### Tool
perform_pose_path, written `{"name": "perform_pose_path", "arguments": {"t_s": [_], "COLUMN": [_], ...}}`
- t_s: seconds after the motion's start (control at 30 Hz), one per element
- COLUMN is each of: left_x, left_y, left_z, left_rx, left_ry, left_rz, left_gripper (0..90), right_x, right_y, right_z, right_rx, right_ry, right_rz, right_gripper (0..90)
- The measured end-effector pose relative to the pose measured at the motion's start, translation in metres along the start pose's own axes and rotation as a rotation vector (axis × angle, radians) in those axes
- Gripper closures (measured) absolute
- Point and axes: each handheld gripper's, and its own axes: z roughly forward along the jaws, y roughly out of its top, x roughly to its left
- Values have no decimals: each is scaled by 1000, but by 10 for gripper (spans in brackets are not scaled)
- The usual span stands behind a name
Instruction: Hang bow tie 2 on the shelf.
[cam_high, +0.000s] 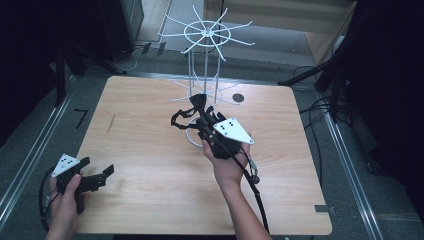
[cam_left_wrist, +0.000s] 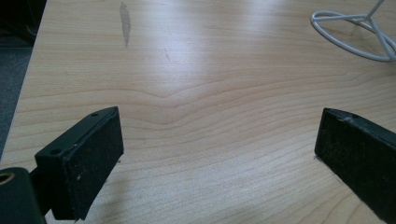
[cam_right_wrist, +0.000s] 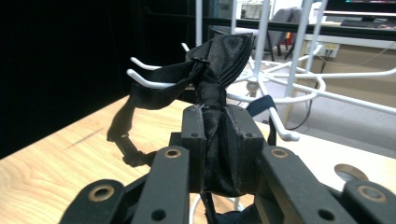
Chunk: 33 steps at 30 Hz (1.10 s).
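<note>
My right gripper (cam_high: 205, 118) is shut on a black satin bow tie (cam_high: 199, 102), held up against the lower arms of a white wire rack (cam_high: 206, 35). In the right gripper view the jaws pinch the bow tie (cam_right_wrist: 224, 60) at its lower wing, with the knot and upper wing standing above my right gripper (cam_right_wrist: 223, 126). Its black strap (cam_right_wrist: 149, 93) drapes across a white prong of the rack (cam_right_wrist: 280, 70) and hangs left. My left gripper (cam_high: 97, 166) rests at the table's front left corner, open, and nothing lies between the jaws of that left gripper (cam_left_wrist: 219, 140).
The wooden table (cam_high: 150, 150) has a round hole (cam_high: 238, 97) at the back right of the rack. The rack's ring base (cam_left_wrist: 355, 37) lies ahead of my left gripper. Dark stands and cables flank both sides of the table.
</note>
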Motion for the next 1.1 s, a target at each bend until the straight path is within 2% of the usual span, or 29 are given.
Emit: {"name": "perform_pose_path", "arguments": {"t_s": [0.1,0.43,0.63,0.87,1.1], "left_x": [0,0,0,0,0], "left_y": [0,0,0,0,0], "left_z": [0,0,0,0,0], "left_rx": [-1,1,0,-1,0], "left_ry": [-1,-2,-3,-4,-4], "left_rz": [-1,2,1,0,0], "left_gripper": [15,15,15,15,15], "right_x": [-2,-7,-7,-8,-13], "right_y": [-3,-15,-20,-25,-28], "right_z": [0,0,0,-2,-6], "right_rx": [-1,26,46,46,27], "right_ry": [-15,-1,8,56,101], "right_rz": [2,16,13,29,76], "right_gripper": [748,619,581,484,393]}}
